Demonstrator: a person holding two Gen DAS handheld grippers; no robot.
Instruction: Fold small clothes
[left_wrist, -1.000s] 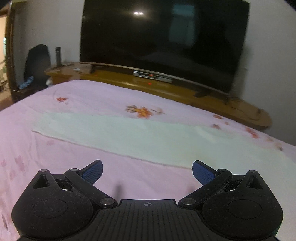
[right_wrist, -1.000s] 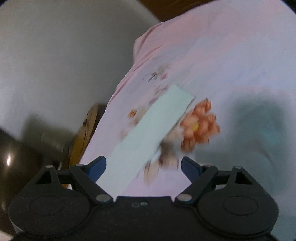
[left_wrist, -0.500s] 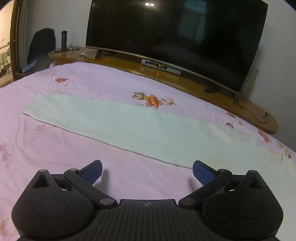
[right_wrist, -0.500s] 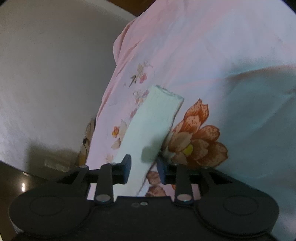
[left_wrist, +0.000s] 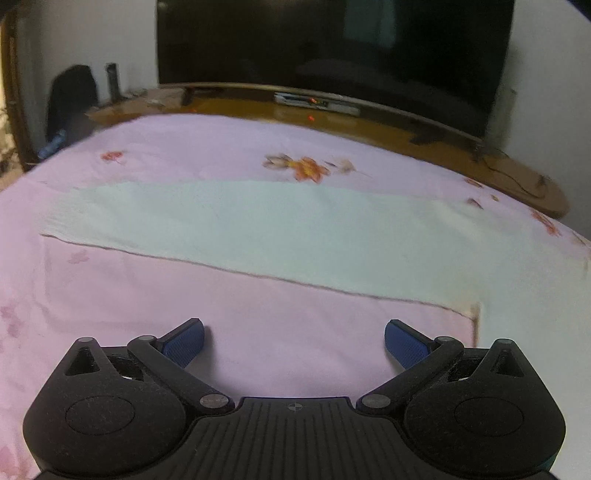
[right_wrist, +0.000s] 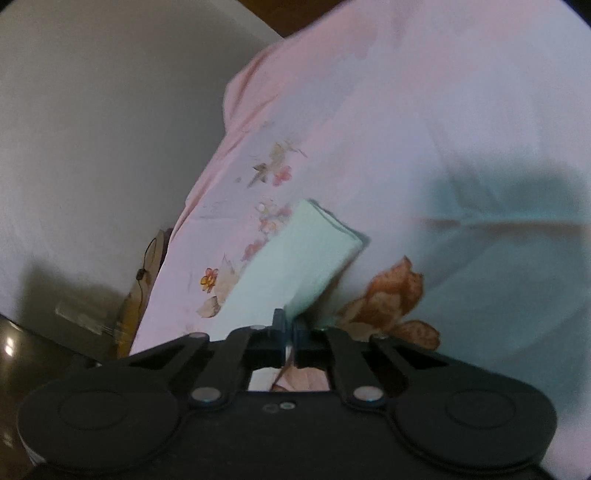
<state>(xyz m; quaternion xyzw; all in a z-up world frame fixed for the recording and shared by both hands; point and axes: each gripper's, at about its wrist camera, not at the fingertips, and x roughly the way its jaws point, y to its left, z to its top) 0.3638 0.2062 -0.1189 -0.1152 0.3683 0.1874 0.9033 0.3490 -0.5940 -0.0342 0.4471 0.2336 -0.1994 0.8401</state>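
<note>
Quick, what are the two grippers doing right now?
Left gripper: open, holding nothing.
Right gripper: closed on the pale green cloth.

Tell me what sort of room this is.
Most likely a bedroom: a bed under a pink floral sheet, with a large dark television on a low wooden stand beyond it.

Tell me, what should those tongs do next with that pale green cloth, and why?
Probably lift the right tongs and carry that end over toward the other end. They are shut on the pale green cloth, which lies flat along the pink bedsheet, while the left tongs are open short of it.
</note>
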